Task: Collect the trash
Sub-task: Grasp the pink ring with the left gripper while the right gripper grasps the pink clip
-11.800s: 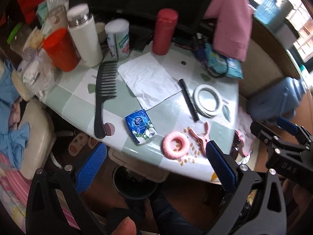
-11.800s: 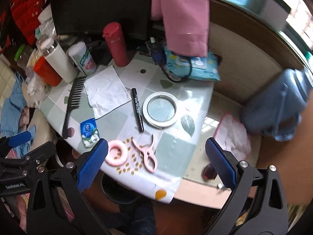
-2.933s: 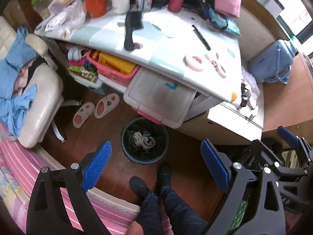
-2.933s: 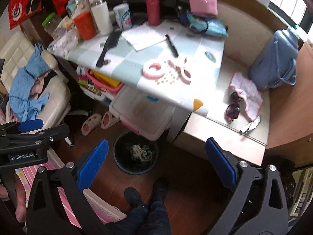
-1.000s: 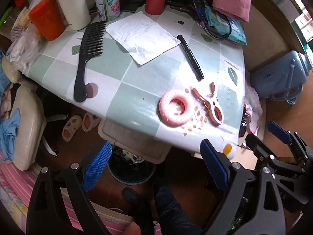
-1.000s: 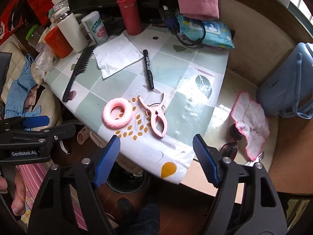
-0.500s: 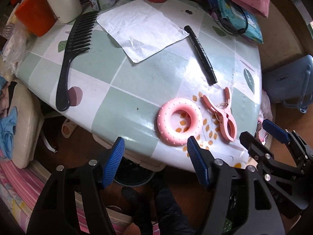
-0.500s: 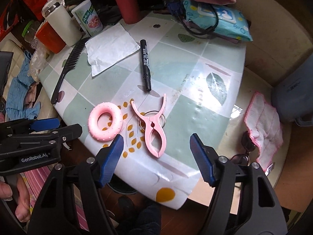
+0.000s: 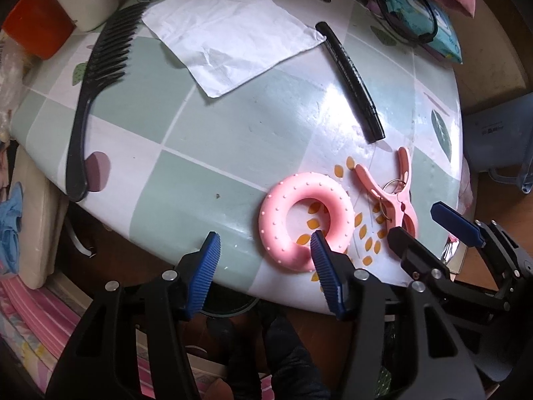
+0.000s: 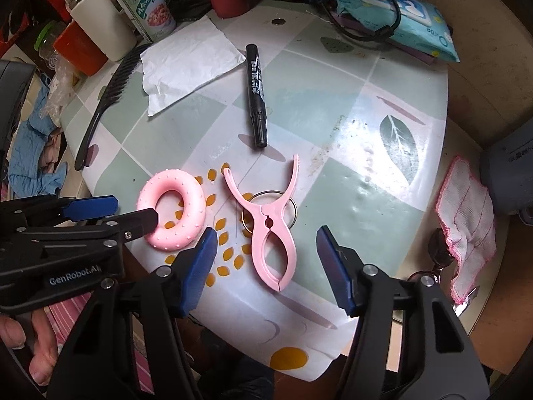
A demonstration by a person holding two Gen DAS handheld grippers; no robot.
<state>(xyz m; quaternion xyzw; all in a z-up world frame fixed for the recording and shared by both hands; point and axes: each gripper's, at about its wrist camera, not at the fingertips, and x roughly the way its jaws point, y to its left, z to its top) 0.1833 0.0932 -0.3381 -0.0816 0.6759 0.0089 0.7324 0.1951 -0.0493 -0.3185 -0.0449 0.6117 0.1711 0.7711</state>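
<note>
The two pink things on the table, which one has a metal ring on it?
The pink clothes peg, lying beside the marker's tip. A metal key ring loops through its hinge; the pink studded ring is a plain donut shape without metal.

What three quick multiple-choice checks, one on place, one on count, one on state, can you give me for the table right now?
1. Where does the black marker lie?
A. Between the white tissue and the leaf print
B. Inside the pink ring
C. On the wipes pack

2. How many pink plastic items lie near the table's front edge?
A. One
B. Two
C. Four

3. What is the state of the right tool?
A. Shut on the marker
B. Open, with the clip's closed end between its fingers, untouched
C. Shut on the tissue

Answers:
1 A: the marker lies on the tablecloth just right of the tissue.
2 B: only the pink ring and the pink clip lie there.
3 B: its jaws have just been closing, yet gaps remain on both sides of the clip.
</note>
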